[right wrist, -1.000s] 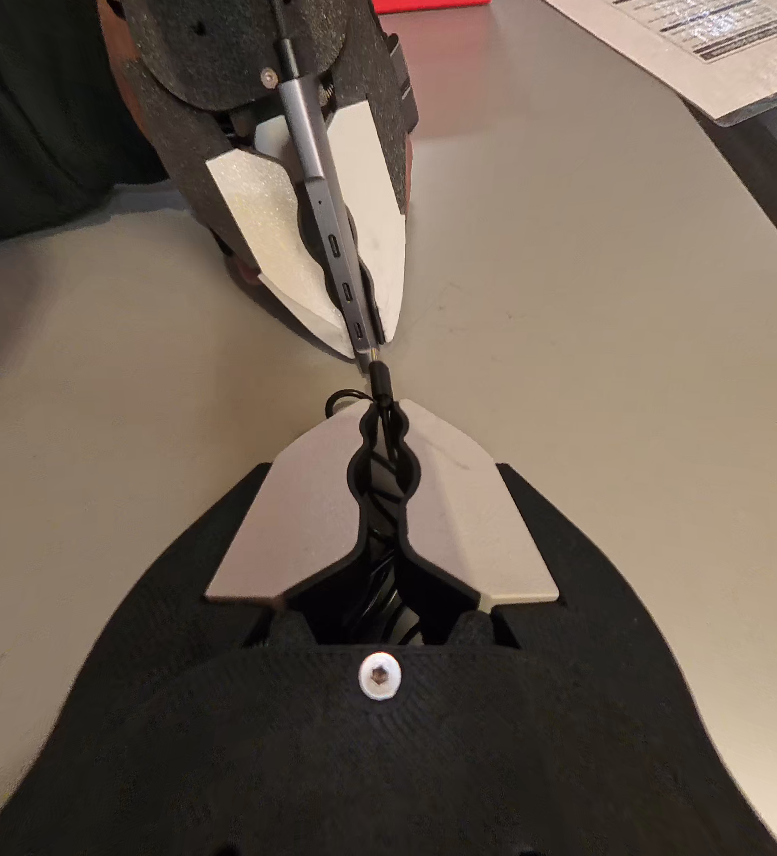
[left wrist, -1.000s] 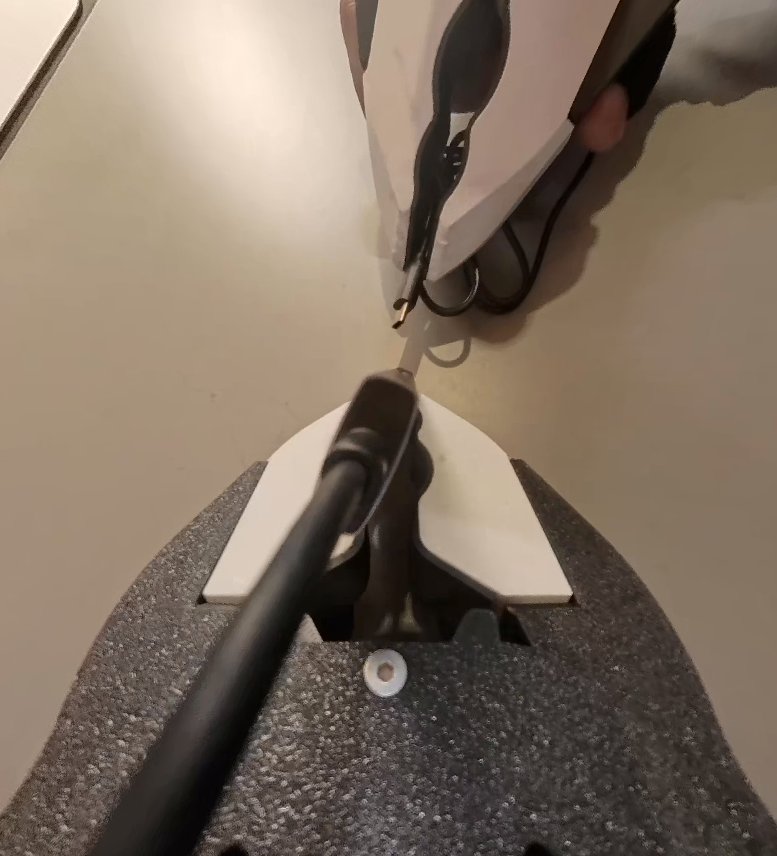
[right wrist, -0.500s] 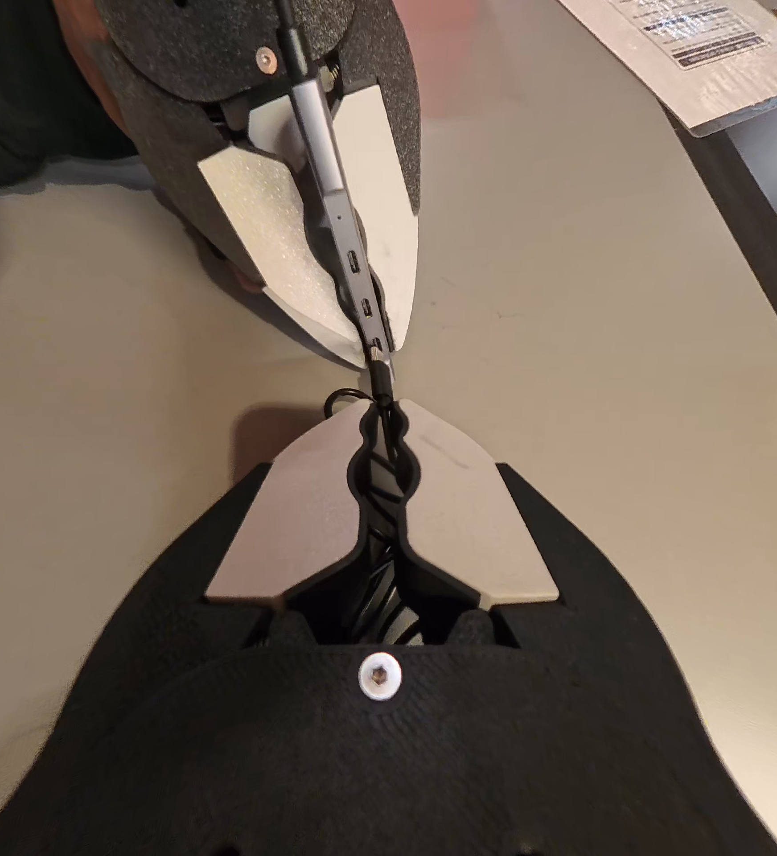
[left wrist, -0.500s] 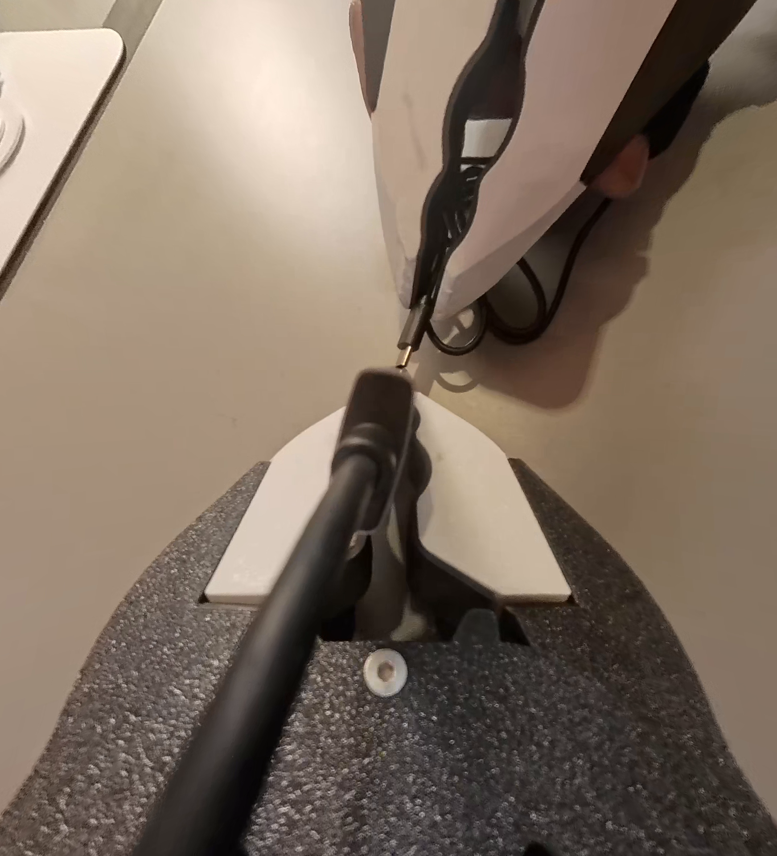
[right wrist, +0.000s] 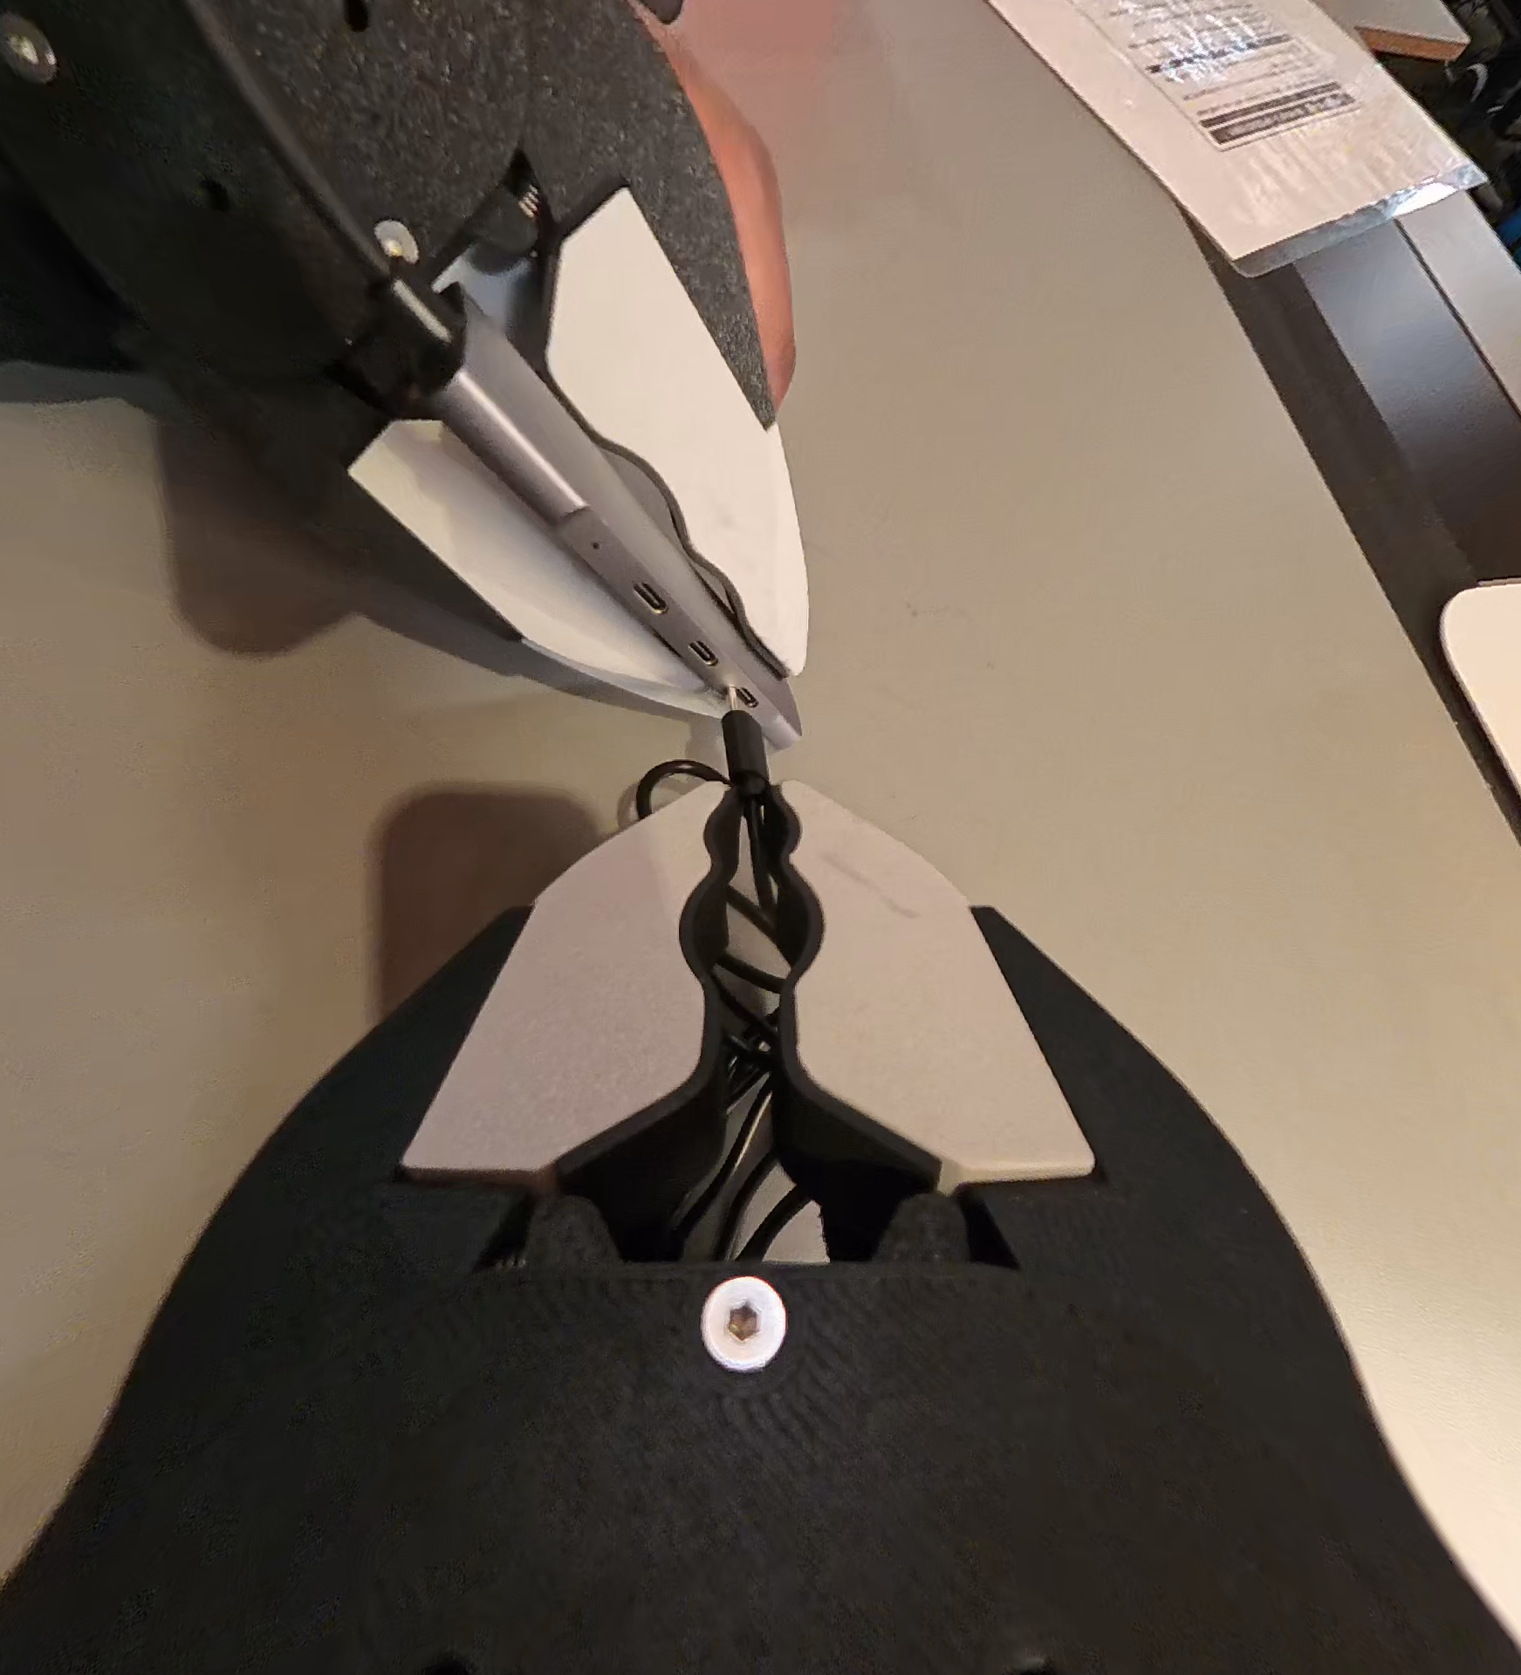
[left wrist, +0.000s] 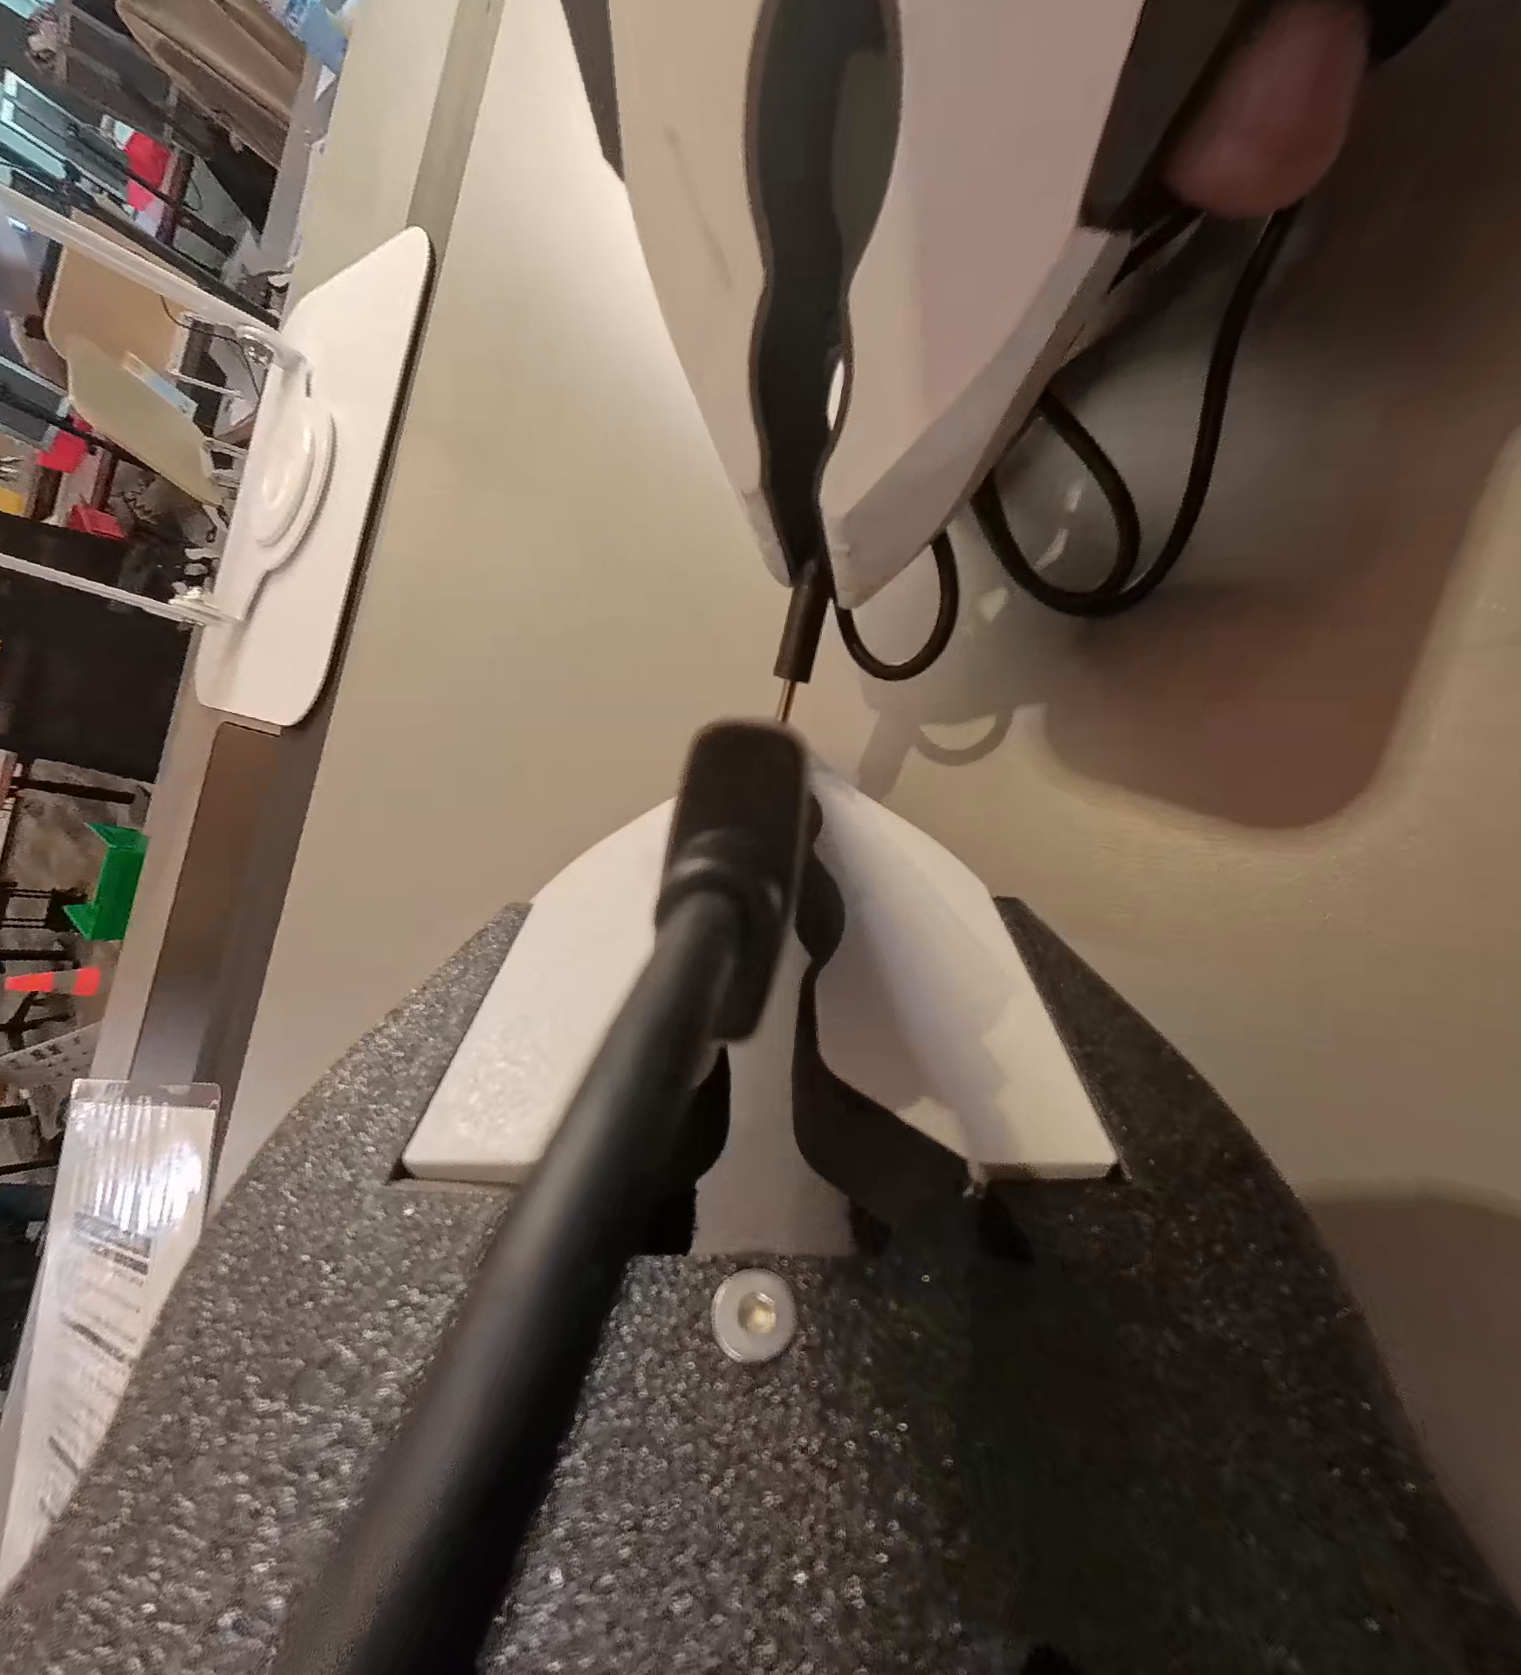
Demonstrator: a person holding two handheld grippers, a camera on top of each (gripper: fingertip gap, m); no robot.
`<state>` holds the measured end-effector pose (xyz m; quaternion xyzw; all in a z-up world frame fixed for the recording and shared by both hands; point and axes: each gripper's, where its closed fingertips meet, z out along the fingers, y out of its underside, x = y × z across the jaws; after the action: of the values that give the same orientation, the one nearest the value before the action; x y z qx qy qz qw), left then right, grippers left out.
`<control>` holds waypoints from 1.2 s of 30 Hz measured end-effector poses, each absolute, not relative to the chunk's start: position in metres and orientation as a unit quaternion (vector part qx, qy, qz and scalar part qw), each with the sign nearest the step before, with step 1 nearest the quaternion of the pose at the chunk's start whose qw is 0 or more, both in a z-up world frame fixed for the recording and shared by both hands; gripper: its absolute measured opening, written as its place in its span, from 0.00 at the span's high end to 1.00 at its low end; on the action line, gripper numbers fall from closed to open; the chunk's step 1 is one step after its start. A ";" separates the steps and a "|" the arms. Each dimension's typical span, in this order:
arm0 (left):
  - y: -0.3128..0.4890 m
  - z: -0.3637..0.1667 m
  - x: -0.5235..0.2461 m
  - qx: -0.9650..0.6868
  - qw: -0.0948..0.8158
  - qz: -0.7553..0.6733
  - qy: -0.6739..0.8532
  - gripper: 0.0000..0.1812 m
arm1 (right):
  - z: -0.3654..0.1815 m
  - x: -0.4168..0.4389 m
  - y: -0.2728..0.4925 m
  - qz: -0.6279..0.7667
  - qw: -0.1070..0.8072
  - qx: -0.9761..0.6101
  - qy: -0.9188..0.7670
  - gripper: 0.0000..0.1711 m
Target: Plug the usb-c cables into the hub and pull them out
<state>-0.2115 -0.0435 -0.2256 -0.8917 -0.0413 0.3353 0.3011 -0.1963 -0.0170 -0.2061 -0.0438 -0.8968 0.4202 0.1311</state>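
My left gripper [left wrist: 793,798] is shut on the grey hub [left wrist: 743,770], seen end-on with its thick black lead [left wrist: 557,1178] running toward the camera. In the right wrist view the hub [right wrist: 557,508] shows three small ports along its edge, held by the left gripper [right wrist: 765,689]. My right gripper [right wrist: 761,793] is shut on a thin black usb-c cable, its plug [right wrist: 746,743] sticking out past the fingertips. The plug's metal tip touches the hub at the port nearest its end and still shows. From the left wrist view, the right gripper [left wrist: 806,562] and plug [left wrist: 800,625] hang just above the hub.
Loose loops of the black cable [left wrist: 1092,508] hang under the right gripper above the beige table [right wrist: 1056,634]. A white pad [left wrist: 312,471] and a clear plastic bag with a printed label [right wrist: 1237,109] lie near the table edge. A person's finger [left wrist: 1255,118] shows behind the right gripper. Spacing between my two grippers at the tips: around 4 cm.
Both grippers have rolled and drawn closer. The plug has closed the small gap and its tip now meets the hub's end port. The left view has tilted, showing the room beyond the table.
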 end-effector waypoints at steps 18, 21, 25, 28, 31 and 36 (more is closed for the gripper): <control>-0.040 -0.221 -0.215 -0.882 0.305 0.358 -0.040 0.93 | -0.202 -0.200 -0.017 0.438 0.160 -0.035 -0.884 0.97; -0.037 -0.219 -0.212 -0.878 0.312 0.361 -0.027 0.93 | -0.201 -0.200 -0.017 0.450 0.151 -0.035 -0.880 0.98; -0.037 -0.222 -0.213 -0.881 0.296 0.367 -0.020 0.93 | -0.205 -0.201 -0.016 0.439 0.161 -0.028 -0.883 0.97; -0.036 -0.222 -0.213 -0.881 0.294 0.370 -0.019 0.94 | -0.204 -0.201 -0.015 0.439 0.165 -0.026 -0.883 0.98; -0.035 -0.221 -0.214 -0.882 0.288 0.373 -0.022 0.94 | -0.203 -0.202 -0.016 0.438 0.169 -0.027 -0.882 0.98; -0.036 -0.226 -0.214 -0.887 0.266 0.376 -0.017 0.95 | -0.207 -0.202 -0.016 0.421 0.184 -0.017 -0.888 0.98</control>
<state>-0.2140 -0.0359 -0.2258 -0.8874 -0.0174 0.3759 0.2664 -0.2019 -0.0164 -0.2070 -0.0172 -0.8880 0.4210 0.1841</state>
